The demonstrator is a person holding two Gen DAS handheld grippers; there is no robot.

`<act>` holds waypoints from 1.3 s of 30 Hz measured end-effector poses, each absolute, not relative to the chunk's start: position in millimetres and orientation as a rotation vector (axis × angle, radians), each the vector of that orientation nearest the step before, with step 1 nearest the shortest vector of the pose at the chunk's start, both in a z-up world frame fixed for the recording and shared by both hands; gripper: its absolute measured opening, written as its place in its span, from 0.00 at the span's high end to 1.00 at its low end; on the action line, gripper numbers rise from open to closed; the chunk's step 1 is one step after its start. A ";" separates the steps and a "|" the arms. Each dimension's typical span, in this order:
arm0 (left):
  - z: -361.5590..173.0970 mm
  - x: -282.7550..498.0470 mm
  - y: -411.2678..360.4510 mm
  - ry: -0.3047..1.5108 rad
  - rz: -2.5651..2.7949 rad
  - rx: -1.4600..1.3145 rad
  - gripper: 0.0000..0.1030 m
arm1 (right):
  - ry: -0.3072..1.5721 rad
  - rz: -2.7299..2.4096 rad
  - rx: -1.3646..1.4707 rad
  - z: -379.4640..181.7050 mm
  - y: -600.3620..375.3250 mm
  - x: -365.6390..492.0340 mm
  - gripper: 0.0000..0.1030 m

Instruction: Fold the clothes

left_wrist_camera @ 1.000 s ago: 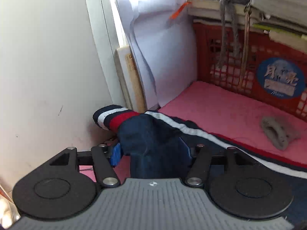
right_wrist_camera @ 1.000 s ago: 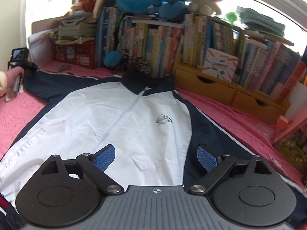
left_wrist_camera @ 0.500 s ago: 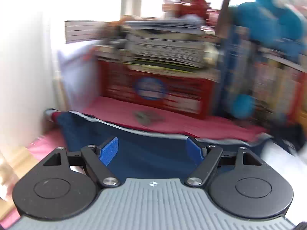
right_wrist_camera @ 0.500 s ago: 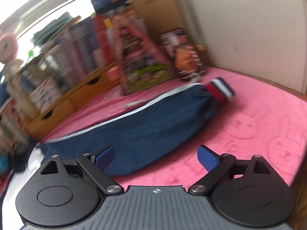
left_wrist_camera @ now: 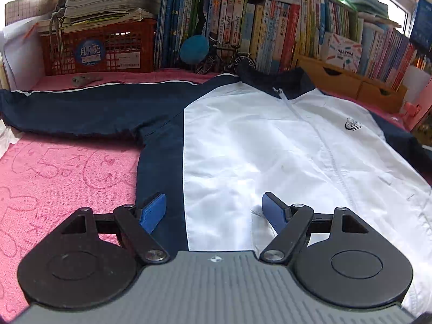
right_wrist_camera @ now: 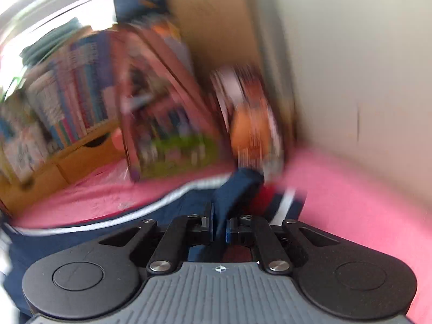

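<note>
On my far left a red crate (left_wrist_camera: 97,51) carries stacked papers (left_wrist_camera: 108,2) on top; its round blue sticker's writing I can't read. My left gripper (left_wrist_camera: 213,212) hangs spread wide, empty, over the jacket (left_wrist_camera: 256,148), which lies flat on the pink cover (left_wrist_camera: 62,167) with a small dark chest logo (left_wrist_camera: 353,124). My right gripper (right_wrist_camera: 219,228) is clamped on the jacket's navy sleeve (right_wrist_camera: 237,189), near its striped cuff (right_wrist_camera: 280,202); that view is blurred.

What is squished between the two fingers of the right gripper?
The jacket's navy sleeve, near its striped cuff, is pinched in the right gripper. The right wrist view shows it, though blurred.
</note>
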State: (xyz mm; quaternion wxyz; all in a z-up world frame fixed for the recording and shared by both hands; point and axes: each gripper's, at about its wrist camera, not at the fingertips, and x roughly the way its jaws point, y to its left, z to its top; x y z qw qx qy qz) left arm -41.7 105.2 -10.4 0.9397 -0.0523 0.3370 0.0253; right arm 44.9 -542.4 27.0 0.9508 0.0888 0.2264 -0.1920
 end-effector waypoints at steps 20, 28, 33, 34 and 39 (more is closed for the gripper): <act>2.4 -103.4 136.3 0.608 0.044 -0.162 0.14 | 0.459 -0.251 -0.141 33.4 -472.3 -52.3 0.12; -20.4 -153.7 166.4 0.683 -0.045 -0.402 0.11 | 0.531 0.116 0.005 31.8 -386.2 -156.2 0.07; -26.2 -166.5 163.0 0.638 -0.146 -0.466 0.01 | 0.606 0.291 0.074 19.9 -338.4 -190.1 0.07; -28.0 -163.4 162.2 0.622 -0.160 -0.478 0.00 | 0.626 0.315 0.093 15.9 -331.0 -192.5 0.07; -28.1 -140.2 144.9 0.584 -0.062 -0.389 0.58 | 0.656 0.310 0.140 -3.4 -308.6 -181.0 0.06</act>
